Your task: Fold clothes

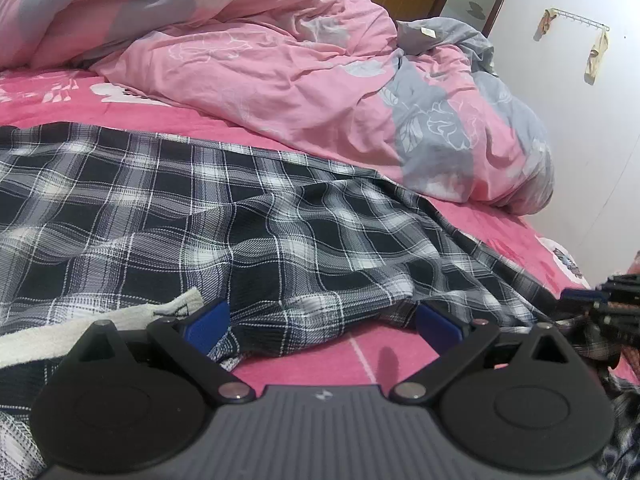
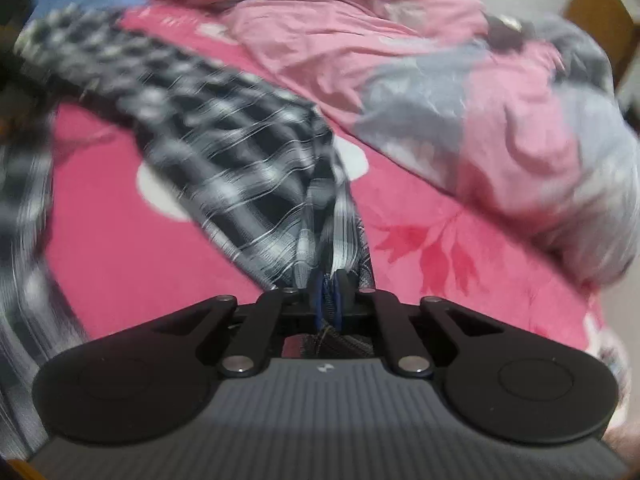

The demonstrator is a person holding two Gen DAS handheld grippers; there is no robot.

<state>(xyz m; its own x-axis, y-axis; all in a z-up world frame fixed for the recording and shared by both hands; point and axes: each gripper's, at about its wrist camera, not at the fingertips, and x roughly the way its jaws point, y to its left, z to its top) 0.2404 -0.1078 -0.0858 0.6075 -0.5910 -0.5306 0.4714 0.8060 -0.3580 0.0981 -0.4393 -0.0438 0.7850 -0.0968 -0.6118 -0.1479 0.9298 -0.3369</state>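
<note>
No containers in view. The plaid shirt (image 1: 208,216) lies spread across the near half of the pink sheet (image 1: 320,356), woven black, grey and white check, rumpled into soft ridges toward the right. Left gripper (image 1: 320,320) stands wide and released, blue pads (image 1: 208,326) resting at the shirt's near hem with nothing pinched; a white ribbed, towel-like cloth (image 1: 100,328) lies just left of it, partly cut off by the gripper body. Right gripper (image 2: 328,296) is clenched on a bunched edge of the shirt (image 2: 240,184), fabric gathered into a narrow pleat between the pads and drawn taut toward the far left. That view is motion-blurred, so the far end of the shirt is hard to make out. A crumpled pink-and-grey floral duvet (image 1: 304,72) is heaped at the far side.
</note>
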